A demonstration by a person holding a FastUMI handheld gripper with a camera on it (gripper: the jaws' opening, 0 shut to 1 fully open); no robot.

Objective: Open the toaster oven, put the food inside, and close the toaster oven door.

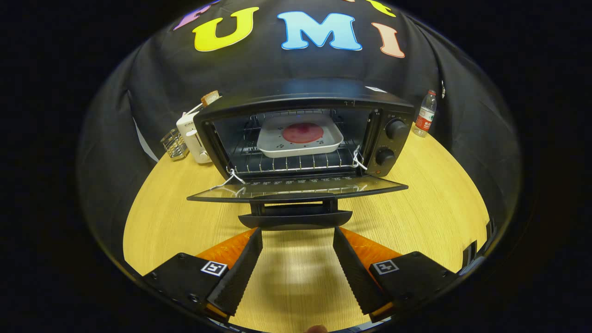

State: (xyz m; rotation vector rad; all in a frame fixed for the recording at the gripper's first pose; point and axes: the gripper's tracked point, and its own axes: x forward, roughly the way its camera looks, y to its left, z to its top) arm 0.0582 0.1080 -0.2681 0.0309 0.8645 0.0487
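Food point(303, 132) sits on its tray point(273, 149) inside the toaster oven point(393, 115), door point(296, 188) hanging flat open. My gripper point(297, 235) is spread wide and empty, tips right at the door handle point(296, 219). Lift off-center and I reckon it slips and drops back.

1. Illumination: bright and even from overhead; desk point(416, 217) well lit, booth wall dark.
2. Shadows: soft shadow on the desk between the spread fingers of the gripper point(297, 233), beneath the door handle point(296, 218).
3. Glare: pale reflections on the lowered glass door point(296, 188); mild sheen on the desk ahead of the fingers.
4. Oven cavity point(296, 138): dimmer than its surroundings, white tray point(299, 145) clearly readable.
5. Distortion: strong fisheye bowing; desk edge curves.
6. Focus: sharp centrally; slight softening towards the rim.
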